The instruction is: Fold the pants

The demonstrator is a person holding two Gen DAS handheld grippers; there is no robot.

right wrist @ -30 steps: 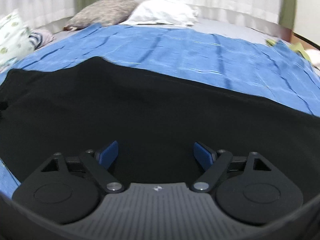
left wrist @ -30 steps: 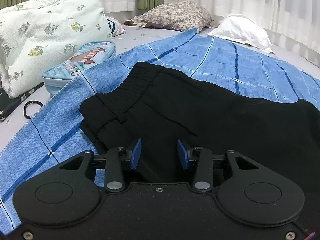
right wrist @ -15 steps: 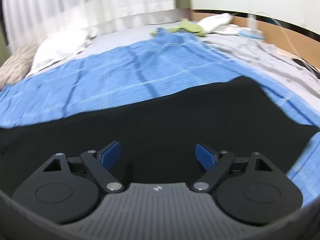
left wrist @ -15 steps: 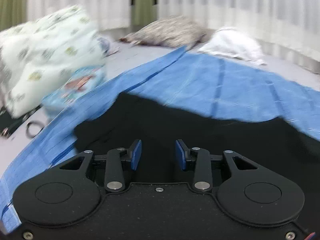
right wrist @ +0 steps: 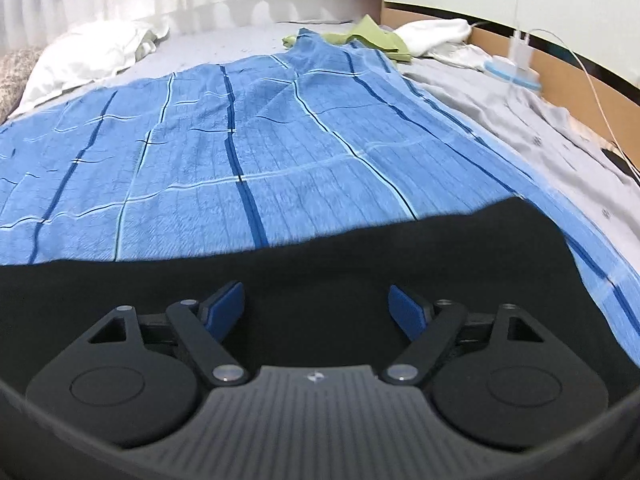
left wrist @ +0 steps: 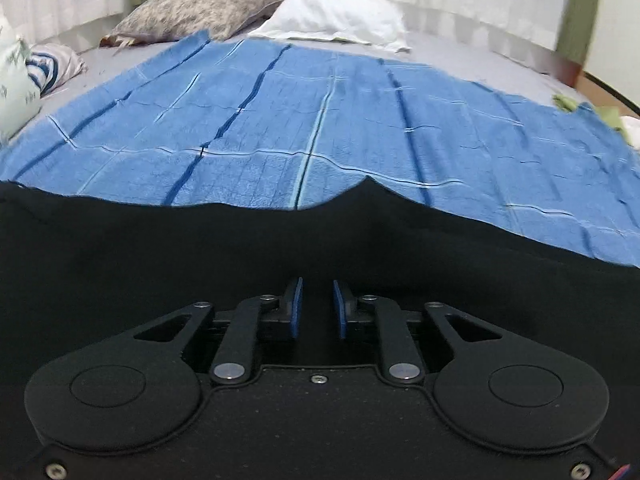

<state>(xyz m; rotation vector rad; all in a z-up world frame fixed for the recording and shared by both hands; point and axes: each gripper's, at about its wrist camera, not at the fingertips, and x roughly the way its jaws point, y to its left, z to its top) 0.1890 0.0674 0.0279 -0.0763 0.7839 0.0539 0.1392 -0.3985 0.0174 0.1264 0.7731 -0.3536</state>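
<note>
Fingers [left wrist: 297,306] of your left gripper [left wrist: 317,306] stand narrowly apart above the black pants [left wrist: 160,256], whose ends are cut off; your right gripper [right wrist: 317,310] gapes wide, alone showing the hem [right wrist: 532,216].

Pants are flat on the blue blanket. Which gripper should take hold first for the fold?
Probably the right. The right gripper hangs wide open over the black pants, near their end edge on the blue blanket. The left gripper, jaws narrowly apart, sits over mid-fabric with no edge nearby.

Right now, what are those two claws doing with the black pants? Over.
Left claw narrowly open, right claw wide open, both empty. Black fabric pants flat on blue checked blanket. Nothing in the way.
</note>
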